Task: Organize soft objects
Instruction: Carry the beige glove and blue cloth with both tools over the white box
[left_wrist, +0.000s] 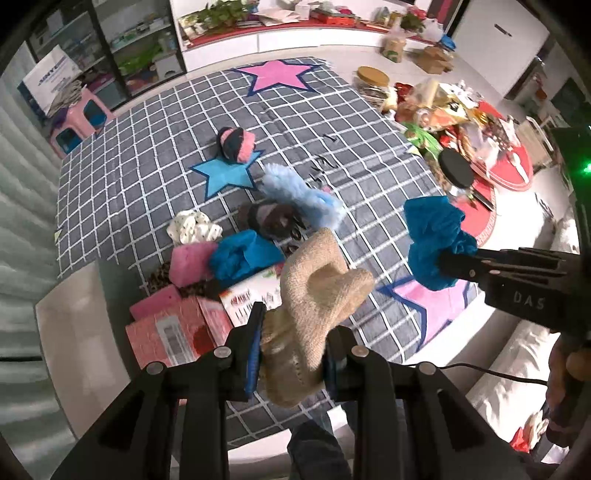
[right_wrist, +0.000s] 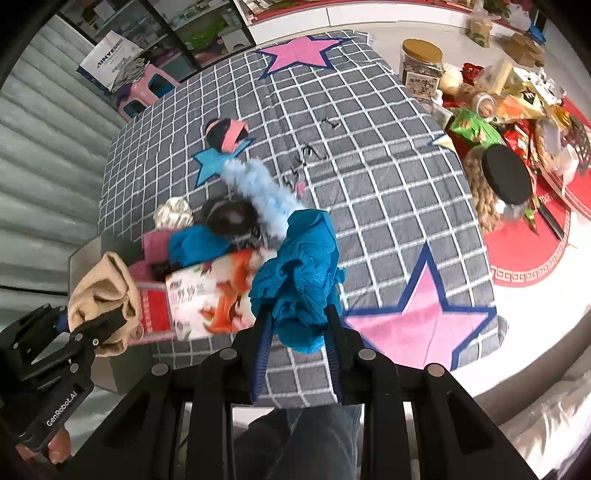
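My left gripper (left_wrist: 293, 325) is shut on a beige knitted sock (left_wrist: 317, 280) and holds it above the near edge of the checked mat (left_wrist: 147, 155); it also shows in the right wrist view (right_wrist: 103, 295). My right gripper (right_wrist: 297, 321) is shut on a blue crumpled cloth (right_wrist: 299, 273), also seen in the left wrist view (left_wrist: 432, 240). On the mat lie a light blue fluffy sock (left_wrist: 299, 195), a dark brown rolled sock (left_wrist: 269, 218), a black-and-pink rolled sock (left_wrist: 234, 144), a white dotted cloth (left_wrist: 192, 227), another blue cloth (left_wrist: 240, 254) and a pink sponge (left_wrist: 192, 264).
A red-and-white cardboard box (left_wrist: 177, 332) with open flaps sits at the mat's near left. A pile of snack packets and jars (left_wrist: 454, 110) on a red round mat (right_wrist: 535, 251) lies to the right. A pink stool (left_wrist: 79, 118) and shelves stand at the far left.
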